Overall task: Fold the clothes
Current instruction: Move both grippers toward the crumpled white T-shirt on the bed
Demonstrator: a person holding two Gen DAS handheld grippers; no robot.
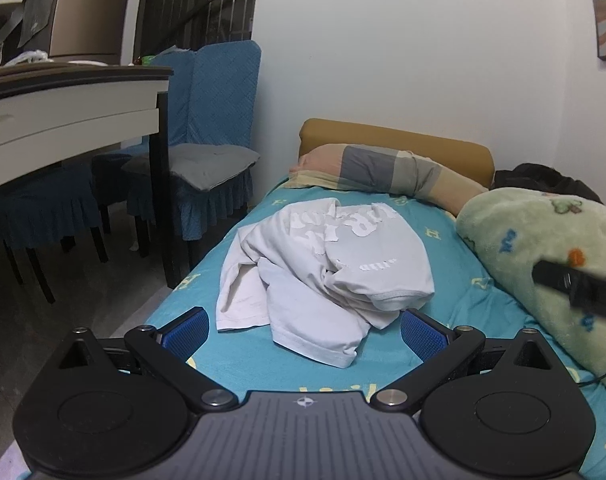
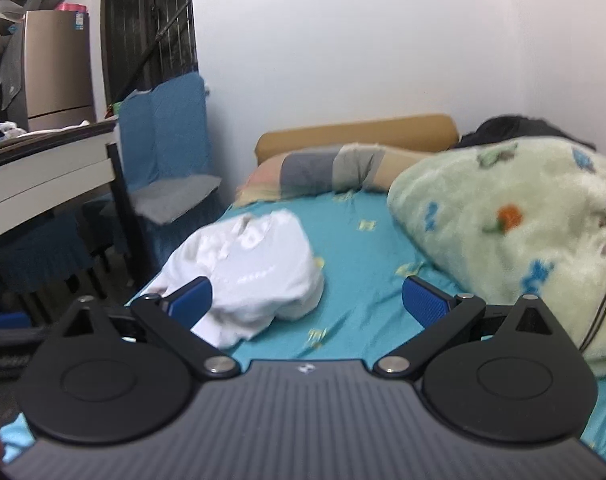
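Both grippers, left gripper and right gripper, hover with fingers spread wide, empty, likely poised to find an edge. White T-shirt lies crumpled on the bed, mid-mattress; long axis runs roughly foot-to-pillow, orientation of collar indeterminable.

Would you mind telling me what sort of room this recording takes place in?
Most likely a small bedroom in a home: a bed with a teal sheet, a patchwork pillow at its headboard, and a fleece blanket. A crumpled white T-shirt lies on the sheet.
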